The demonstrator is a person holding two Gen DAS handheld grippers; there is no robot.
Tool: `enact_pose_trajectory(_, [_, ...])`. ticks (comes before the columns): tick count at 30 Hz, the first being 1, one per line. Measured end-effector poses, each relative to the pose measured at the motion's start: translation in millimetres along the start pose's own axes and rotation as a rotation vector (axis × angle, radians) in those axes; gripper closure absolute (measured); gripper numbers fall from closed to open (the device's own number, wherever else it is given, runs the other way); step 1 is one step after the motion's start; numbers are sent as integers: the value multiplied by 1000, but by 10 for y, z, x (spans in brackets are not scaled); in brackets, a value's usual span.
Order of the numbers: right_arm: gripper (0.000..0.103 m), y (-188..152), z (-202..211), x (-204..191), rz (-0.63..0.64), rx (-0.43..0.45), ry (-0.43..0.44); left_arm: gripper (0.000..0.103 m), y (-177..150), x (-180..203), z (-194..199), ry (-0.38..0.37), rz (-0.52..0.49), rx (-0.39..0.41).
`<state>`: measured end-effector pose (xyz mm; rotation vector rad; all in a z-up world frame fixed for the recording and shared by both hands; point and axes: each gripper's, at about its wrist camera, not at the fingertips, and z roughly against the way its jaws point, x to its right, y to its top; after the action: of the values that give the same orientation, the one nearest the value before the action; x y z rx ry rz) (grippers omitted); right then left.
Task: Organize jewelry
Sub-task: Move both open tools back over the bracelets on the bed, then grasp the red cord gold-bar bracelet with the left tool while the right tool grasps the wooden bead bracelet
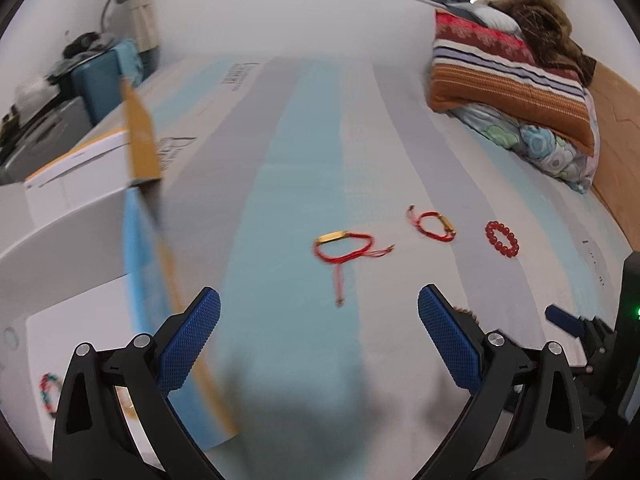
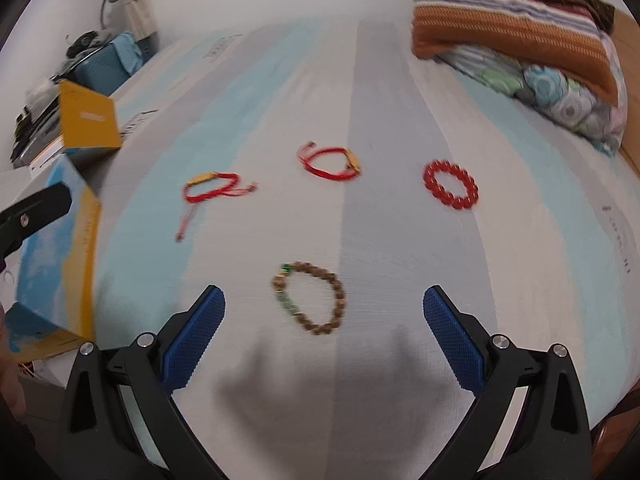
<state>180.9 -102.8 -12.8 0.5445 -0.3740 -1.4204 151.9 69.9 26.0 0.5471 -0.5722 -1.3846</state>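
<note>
Several bracelets lie on a striped bed sheet (image 2: 380, 92). A red cord bracelet with a gold bar (image 1: 343, 245) (image 2: 211, 189) lies ahead of my left gripper (image 1: 320, 320), which is open and empty. A second red cord bracelet (image 1: 434, 226) (image 2: 330, 163) and a red bead bracelet (image 1: 502, 239) (image 2: 451, 183) lie further right. A brown bead bracelet with green pieces (image 2: 310, 298) lies just ahead of my right gripper (image 2: 324, 316), which is open and empty. A multicoloured bead bracelet (image 1: 49, 394) lies inside the open box at the left.
An open blue and yellow box (image 1: 140, 184) (image 2: 60, 248) stands at the left bed edge, lid up. Folded blankets and pillows (image 1: 516, 76) (image 2: 520, 28) are piled at the back right. A blue case (image 1: 106, 80) and clutter stand beyond the bed at left.
</note>
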Motion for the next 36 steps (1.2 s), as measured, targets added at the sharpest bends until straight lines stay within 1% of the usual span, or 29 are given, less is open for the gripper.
enact_pose_trajectory(4, [7, -11, -262, 179, -18, -28, -10, 6, 84, 184, -362, -7, -23, -12])
enact_pose_trajectory(9, [8, -72, -564, 357, -22, -60, -34, 6, 171, 242, -834, -11, -19, -28])
enact_pose_trajectory(14, [8, -126, -791, 449, -51, -98, -18, 6, 154, 117, -1288, 10, 17, -58])
enact_pose_trajectory(18, [8, -140, -853, 407, -19, -83, -31, 6, 150, 44, -1540, 29, 17, -58])
enact_pose_trajectory(21, [13, -128, -858, 395, -12, -70, -29, 7, 146, 18, -1671, 50, 9, -61])
enact_pose_trajectory(24, [19, -101, -872, 388, -5, -63, -26, 8, 152, -6, -1767, 53, 20, -67])
enact_pose_trajectory(28, [27, -95, -881, 340, 10, -52, -26, 11, 150, -2, -1838, 68, 9, -71])
enact_pose_trajectory(30, [33, -98, -876, 300, 24, -47, -26, 15, 145, -8, -1852, 71, 8, -76])
enact_pose_trajectory(32, [44, -101, -868, 254, 43, -43, -21, 25, 141, -17, -1850, 77, 11, -79])
enact_pose_trajectory(33, [47, -102, -864, 233, 50, -43, -18, 29, 134, -15, -1844, 78, 12, -80])
enact_pose_trajectory(34, [52, -102, -858, 209, 57, -44, -11, 38, 132, -18, -1839, 78, 13, -81])
enact_pose_trajectory(35, [56, -103, -853, 193, 59, -44, -6, 44, 128, -18, -1835, 81, 9, -86])
enact_pose_trajectory(36, [58, -102, -850, 189, 60, -45, -2, 48, 123, -6, -1825, 81, 6, -88])
